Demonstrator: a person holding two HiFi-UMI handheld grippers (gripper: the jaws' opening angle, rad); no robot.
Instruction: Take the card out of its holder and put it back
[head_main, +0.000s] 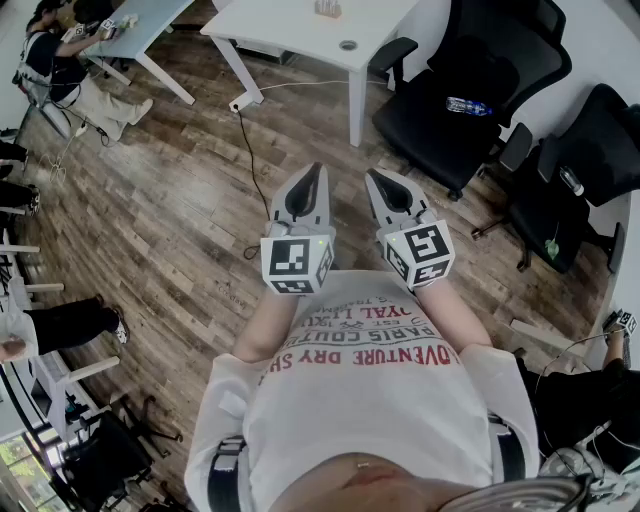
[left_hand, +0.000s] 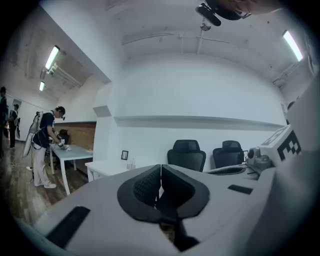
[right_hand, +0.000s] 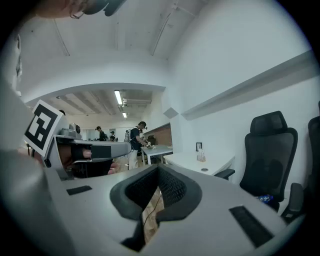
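L gripper (head_main: 314, 172), R gripper (head_main: 373, 177) both pressed together; holder (head_main: 327, 8) on table (head_main: 290, 30) well ahead

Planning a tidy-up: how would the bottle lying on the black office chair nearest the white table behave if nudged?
The bottle lies on its side, so it would probably roll on the chair seat. It looks like clear plastic, so it is likely light and perhaps slippery to grip.

- The wooden floor (head_main: 180, 200) carries all the furniture; a thin dark cable (head_main: 248, 150) lies across it.
- A white surface (head_main: 290, 30) stands on the floor, with a small clear object (head_main: 328, 8) near its far edge.
- A black office chair (head_main: 430, 130) stands just beside this surface.
- A second, grey surface (head_main: 150, 20) stands at far left.
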